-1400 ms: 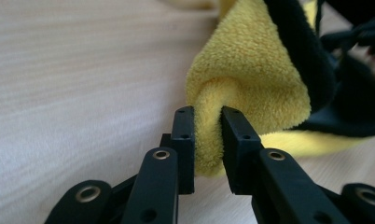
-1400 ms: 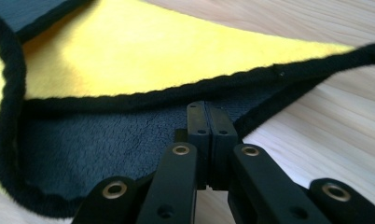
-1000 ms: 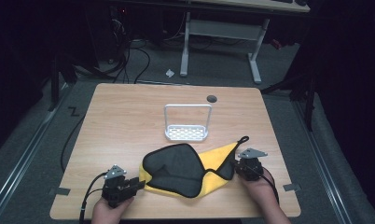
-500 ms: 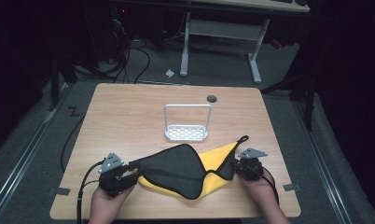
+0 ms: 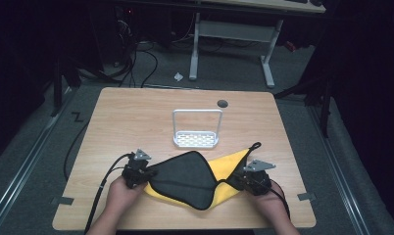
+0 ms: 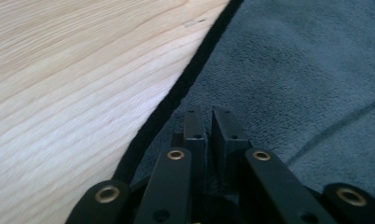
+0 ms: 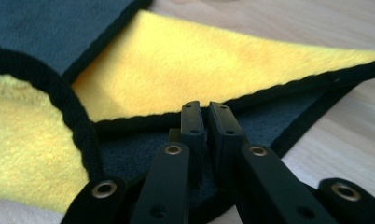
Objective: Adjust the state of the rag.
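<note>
The cloth (image 5: pixel 195 178), dark grey on one face and yellow on the other, lies partly folded near the front edge of the table (image 5: pixel 136 112), just in front of a small white rack (image 5: pixel 196 139). The left gripper (image 5: pixel 145 172) has just been closing and pinches the cloth's left edge. The right gripper (image 5: pixel 240 182) is pressed together on the cloth's right corner.
</note>
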Tool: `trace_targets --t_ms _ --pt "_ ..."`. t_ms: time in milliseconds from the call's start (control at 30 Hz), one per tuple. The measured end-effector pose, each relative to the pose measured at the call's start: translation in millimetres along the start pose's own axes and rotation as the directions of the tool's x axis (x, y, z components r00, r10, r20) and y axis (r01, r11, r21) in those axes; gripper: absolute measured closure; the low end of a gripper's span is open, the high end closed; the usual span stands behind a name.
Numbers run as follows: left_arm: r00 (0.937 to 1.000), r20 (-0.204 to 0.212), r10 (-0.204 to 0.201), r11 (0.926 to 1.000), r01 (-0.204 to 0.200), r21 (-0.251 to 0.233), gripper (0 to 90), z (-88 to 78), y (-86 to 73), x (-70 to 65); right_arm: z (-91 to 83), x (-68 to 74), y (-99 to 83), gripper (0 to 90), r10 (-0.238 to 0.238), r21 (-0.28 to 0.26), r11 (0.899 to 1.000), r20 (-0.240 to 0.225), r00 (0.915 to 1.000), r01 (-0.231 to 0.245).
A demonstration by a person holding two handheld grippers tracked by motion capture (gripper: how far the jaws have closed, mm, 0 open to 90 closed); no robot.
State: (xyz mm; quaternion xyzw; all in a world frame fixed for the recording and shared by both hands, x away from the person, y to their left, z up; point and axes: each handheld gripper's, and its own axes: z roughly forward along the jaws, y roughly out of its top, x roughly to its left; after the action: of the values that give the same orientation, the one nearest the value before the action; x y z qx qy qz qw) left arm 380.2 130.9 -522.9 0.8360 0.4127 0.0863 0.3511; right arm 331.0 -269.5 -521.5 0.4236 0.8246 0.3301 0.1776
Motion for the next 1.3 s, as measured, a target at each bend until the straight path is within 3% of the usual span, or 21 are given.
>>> trace_targets --t_ms 33,267,433,533,667,733,800,833,867,900,1000,1033,1067,1100,1167,1200,1300 --pt "0.9997 -0.019 -0.017 0.9997 0.017 -0.018 84.9 -5.2 -7.4 2.1 0.6 0.1 -0.2 87.4 -0.001 0.008 1.000 -0.001 1.0000 0.001" --pt "0.9972 -0.034 -0.067 0.9959 0.065 -0.063 86.1 -24.8 -34.3 6.4 3.3 -2.2 -1.3 90.0 0.016 0.024 1.000 -0.002 0.9999 -0.016" --pt "0.9970 -0.016 -0.075 0.9945 0.074 -0.074 86.6 -37.0 -52.0 0.5 3.7 -6.7 0.5 90.0 0.008 0.037 0.999 0.062 0.9981 -0.011" --pt "0.9979 0.024 -0.060 0.9961 0.062 -0.062 86.5 -41.6 -59.9 -11.4 3.6 -13.7 -0.1 90.0 0.023 0.033 0.999 0.080 0.9966 -0.026" --pt "0.9920 0.105 -0.071 0.9950 0.078 -0.063 83.7 -50.7 -72.9 -24.9 4.7 -26.0 -0.1 90.0 0.048 0.024 0.998 0.120 0.9916 -0.051" --pt "0.9909 0.115 -0.070 0.9950 0.078 -0.063 83.2 -52.6 -73.2 -25.9 6.1 -27.9 1.2 90.0 0.033 0.026 0.999 0.146 0.9888 -0.038" --pt "0.9917 0.109 -0.068 0.9929 0.078 -0.090 83.3 -59.2 -70.1 -26.1 7.6 -30.3 2.3 90.0 0.020 0.029 0.999 0.177 0.9840 -0.025" --pt "0.9907 0.111 -0.079 0.9855 0.094 -0.141 83.3 -67.3 -64.7 -22.4 8.1 -31.6 2.7 90.0 0.025 0.028 0.999 0.183 0.9828 -0.031" --pt "0.9907 0.111 -0.079 0.9855 0.094 -0.141 83.2 -67.3 -64.7 -22.4 8.1 -31.6 2.7 90.0 0.025 0.028 0.999 0.183 0.9828 -0.031" --pt "0.9910 0.106 -0.082 0.9822 0.099 -0.160 82.5 -70.1 -60.7 -20.3 7.6 -35.2 3.7 90.0 0.054 0.028 0.998 0.173 0.9834 -0.059" --pt "0.9940 0.094 -0.056 0.9790 0.073 -0.191 82.0 -69.5 -44.6 -17.5 3.7 -33.8 4.5 90.0 0.049 0.020 0.998 0.181 0.9823 -0.053" --pt "0.9934 0.102 -0.052 0.9788 0.071 -0.192 82.0 -65.1 -39.5 -17.1 0.4 -31.8 5.3 90.0 0.050 0.006 0.999 0.178 0.9828 -0.052" --pt "0.9921 0.118 -0.043 0.9826 0.063 -0.175 82.0 -50.3 -29.4 -18.9 -4.9 -27.1 7.1 90.0 0.046 -0.015 0.999 0.173 0.9839 -0.044" --pt "0.9921 0.118 -0.043 0.9826 0.063 -0.175 82.0 -50.3 -29.4 -18.9 -6.4 -24.9 7.7 90.0 0.037 -0.021 0.999 0.173 0.9843 -0.034" --pt "0.9903 0.136 -0.032 0.9861 0.053 -0.157 81.4 -32.5 -18.7 -23.1 -7.1 -21.4 7.5 90.0 0.033 -0.023 0.999 0.166 0.9855 -0.029" --pt "0.9925 0.122 0.010 0.9918 0.006 -0.128 81.3 -15.5 -7.1 -31.9 -6.3 -20.6 6.9 90.0 0.030 -0.020 0.999 0.163 0.9861 -0.027" --pt "0.9938 0.103 0.042 0.9933 -0.030 -0.111 80.6 -2.0 2.9 -39.0 -4.3 -20.2 5.5 90.0 0.031 -0.010 1.000 0.157 0.9871 -0.030"
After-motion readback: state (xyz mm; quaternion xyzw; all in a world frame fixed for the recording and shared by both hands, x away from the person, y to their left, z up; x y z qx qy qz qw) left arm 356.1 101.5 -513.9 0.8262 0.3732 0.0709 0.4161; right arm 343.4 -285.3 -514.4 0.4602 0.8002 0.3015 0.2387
